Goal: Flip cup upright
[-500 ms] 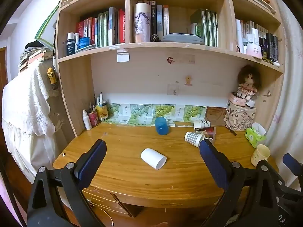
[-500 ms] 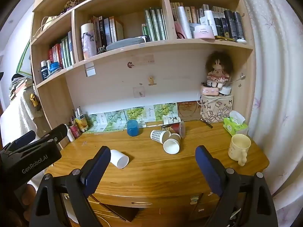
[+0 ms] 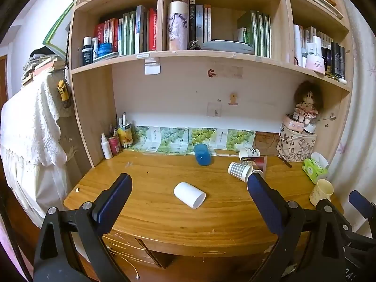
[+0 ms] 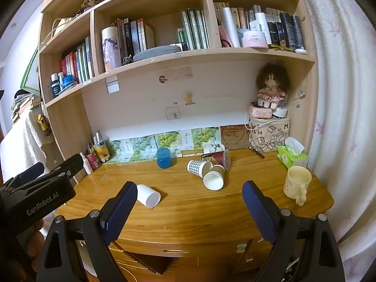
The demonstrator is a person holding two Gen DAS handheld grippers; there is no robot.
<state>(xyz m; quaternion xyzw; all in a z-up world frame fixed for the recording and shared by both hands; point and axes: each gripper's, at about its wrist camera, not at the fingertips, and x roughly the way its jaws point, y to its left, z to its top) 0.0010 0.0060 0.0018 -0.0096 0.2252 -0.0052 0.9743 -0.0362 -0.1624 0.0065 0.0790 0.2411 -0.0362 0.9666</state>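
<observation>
A white cup [image 3: 189,194] lies on its side on the wooden desk [image 3: 152,213], mouth toward the front right. It also shows in the right wrist view [image 4: 148,196]. My left gripper [image 3: 189,188] is open and empty, held before the desk's front edge with the white cup between its fingers in the picture but farther off. My right gripper [image 4: 189,193] is open and empty, also short of the desk. Several paper cups lie tipped in a pile [image 4: 210,169] at the back right, among them a checked cup [image 3: 239,171]. A blue cup [image 3: 202,154] sits at the back middle.
A cream mug [image 4: 296,182] stands upright at the desk's right edge. A green tissue pack [image 4: 291,155], a printed box with a doll [image 4: 270,131] and bottles at the back left [image 3: 112,141] line the rear. Bookshelves rise above. The left gripper's body [image 4: 35,195] shows at left.
Both views have shifted only slightly; the grippers stay open and the cups have not moved.
</observation>
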